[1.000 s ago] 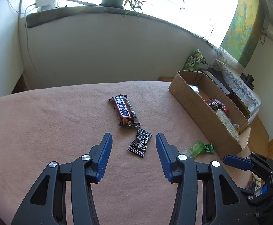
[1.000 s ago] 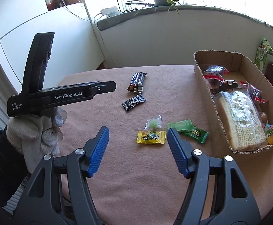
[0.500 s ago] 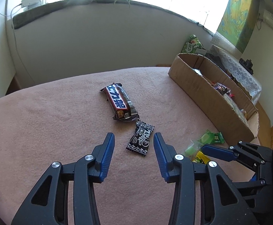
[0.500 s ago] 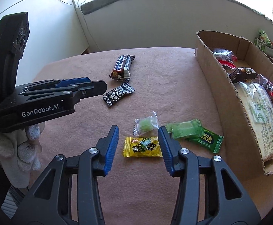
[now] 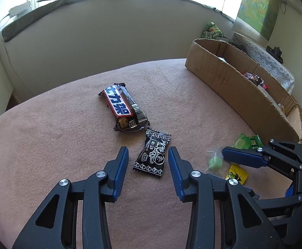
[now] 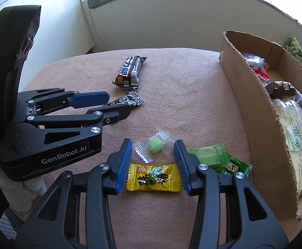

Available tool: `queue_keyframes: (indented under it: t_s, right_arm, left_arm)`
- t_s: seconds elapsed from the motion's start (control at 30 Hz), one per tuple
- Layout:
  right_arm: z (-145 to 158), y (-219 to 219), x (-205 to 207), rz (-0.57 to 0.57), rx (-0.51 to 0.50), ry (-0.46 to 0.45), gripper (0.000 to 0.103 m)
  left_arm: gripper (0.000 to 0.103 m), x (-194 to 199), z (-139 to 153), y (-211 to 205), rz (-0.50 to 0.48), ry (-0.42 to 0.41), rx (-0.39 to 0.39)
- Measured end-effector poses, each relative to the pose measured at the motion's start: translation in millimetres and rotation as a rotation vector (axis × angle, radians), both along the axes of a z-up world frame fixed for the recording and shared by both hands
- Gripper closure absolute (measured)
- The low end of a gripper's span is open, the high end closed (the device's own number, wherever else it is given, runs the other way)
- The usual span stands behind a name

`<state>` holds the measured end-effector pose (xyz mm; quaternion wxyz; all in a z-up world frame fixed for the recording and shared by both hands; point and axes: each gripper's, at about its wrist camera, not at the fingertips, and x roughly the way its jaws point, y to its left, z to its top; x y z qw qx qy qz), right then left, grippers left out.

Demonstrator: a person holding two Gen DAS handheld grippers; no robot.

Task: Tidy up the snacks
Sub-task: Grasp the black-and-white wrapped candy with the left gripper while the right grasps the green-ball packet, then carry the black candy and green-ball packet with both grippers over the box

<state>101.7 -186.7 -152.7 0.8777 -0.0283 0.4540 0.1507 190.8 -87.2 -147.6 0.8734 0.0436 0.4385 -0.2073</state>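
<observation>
The left gripper (image 5: 148, 158) was brought down over the black candy (image 5: 152, 153), its fingers (image 5: 121, 167) spread to either side of the wrapper with a gap showing on both flanks, nothing pinched yet. They had just been closing, and the candy lay between them. The right gripper (image 6: 153, 161) was set likewise over the yellow candy (image 6: 153, 177), its fingers (image 6: 123, 164) spread just clear of the crimped ends (no pad could be seen pressing the foil). Both straddles were judged to be pre-grasp line-ups: each sweet lay flat on the pink tabletop (image 6: 182, 95), so it had to be flanked across its body before a pinch.

Everything was read off the cardboard box (image 6: 254, 124), which stood along the far right of the cloth, already holding a bread pack and other wrappers. The yellow candy lay near the box's side wall; two green packets (image 6: 217, 155) lay just beside that wall, and a clear-wrapped green sweet (image 6: 156, 143) just beyond the yellow one. The black candy lay farther from the box, and the chocolate bar (image 5: 122, 109) just beyond it, farthest out.

Room was thought tight between the two grippers, which were near each other. The box wall rose high with a ragged rim, so a lift over it would be needed.
</observation>
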Motion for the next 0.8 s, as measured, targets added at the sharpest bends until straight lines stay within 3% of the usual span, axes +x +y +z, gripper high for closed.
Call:
queue_keyframes:
  t_s: [0.2, 0.27, 0.47, 0.73, 0.8]
  right_arm:
    - [-0.6, 7.0, 4.4, 0.015, -0.022, -0.004, 0.06]
    - [-1.9, 9.1, 6.6, 0.015, -0.039, -0.006, 0.07]
    - [-1.6, 9.3, 9.5, 0.02, -0.056, -0.014, 0.082]
    - [3.4, 6.1, 5.1, 0.023, -0.015, -0.023, 0.085]
    - [5.8, 5.8, 3.3, 0.026, -0.002, -0.028, 0.085]
  left_arm:
    - [0.075, 3.7, -1.3, 2.4, 0.01, -0.004, 0.01]
    - [0.078, 3.0, -1.2, 3.9, 0.01, -0.007, 0.011]
    - [0.079, 2.8, -0.4, 10.9, 0.026, -0.003, -0.004]
    - [0.08, -2.5, 7.7, 23.1, 0.064, -0.011, -0.026]
    - [0.087, -4.2, 11.5, 25.8, 0.071, -0.017, -0.031]
